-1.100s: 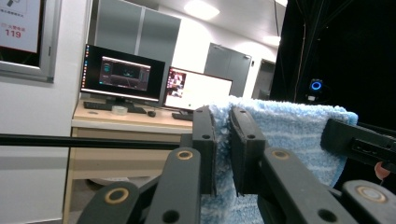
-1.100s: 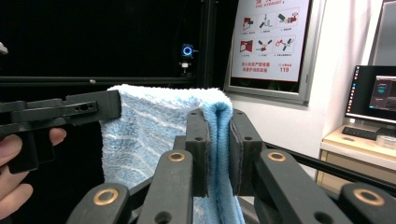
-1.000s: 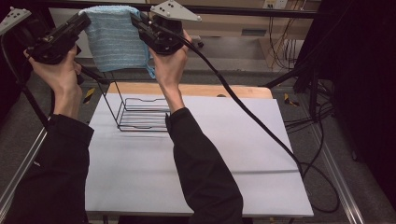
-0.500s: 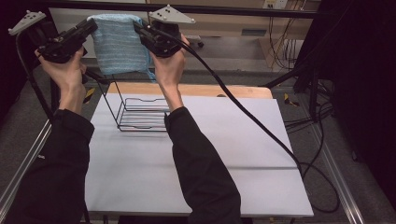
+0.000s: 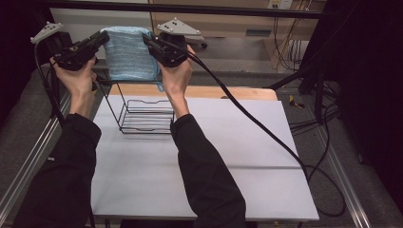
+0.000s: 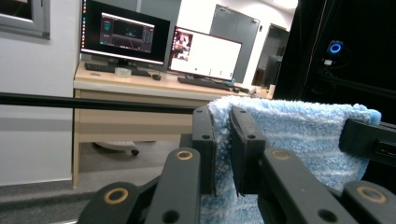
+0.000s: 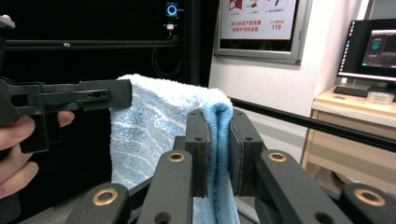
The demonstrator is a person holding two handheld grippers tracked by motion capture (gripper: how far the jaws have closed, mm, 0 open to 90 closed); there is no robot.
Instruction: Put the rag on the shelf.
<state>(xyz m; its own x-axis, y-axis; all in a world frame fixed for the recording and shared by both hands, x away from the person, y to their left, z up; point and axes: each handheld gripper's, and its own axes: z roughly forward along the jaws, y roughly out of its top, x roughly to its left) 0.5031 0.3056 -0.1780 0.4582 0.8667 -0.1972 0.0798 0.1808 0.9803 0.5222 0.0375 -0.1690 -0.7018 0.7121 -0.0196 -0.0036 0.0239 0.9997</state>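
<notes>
A light blue towel [image 5: 129, 53] hangs folded between my two grippers, held up above the far end of the table. My left gripper [image 5: 101, 38] is shut on the towel's top left corner [image 6: 223, 135]. My right gripper [image 5: 146, 40] is shut on its top right corner [image 7: 219, 135]. The towel [image 7: 154, 135] drapes down from both grips, and its lower edge hangs just above a black wire basket [image 5: 142, 111]. The basket stands on the white table [image 5: 228, 156] below the towel.
A black cable [image 5: 266, 128] trails from the right gripper across the table to the right edge. A wooden strip [image 5: 223, 92] borders the far side. A black bar [image 5: 190, 8] crosses overhead. Beyond it stands a desk with monitors [image 6: 159, 44].
Both hands have come down a little with the towel stretched between them, bringing its lower edge closer to the basket. Both grips stay as they were.
</notes>
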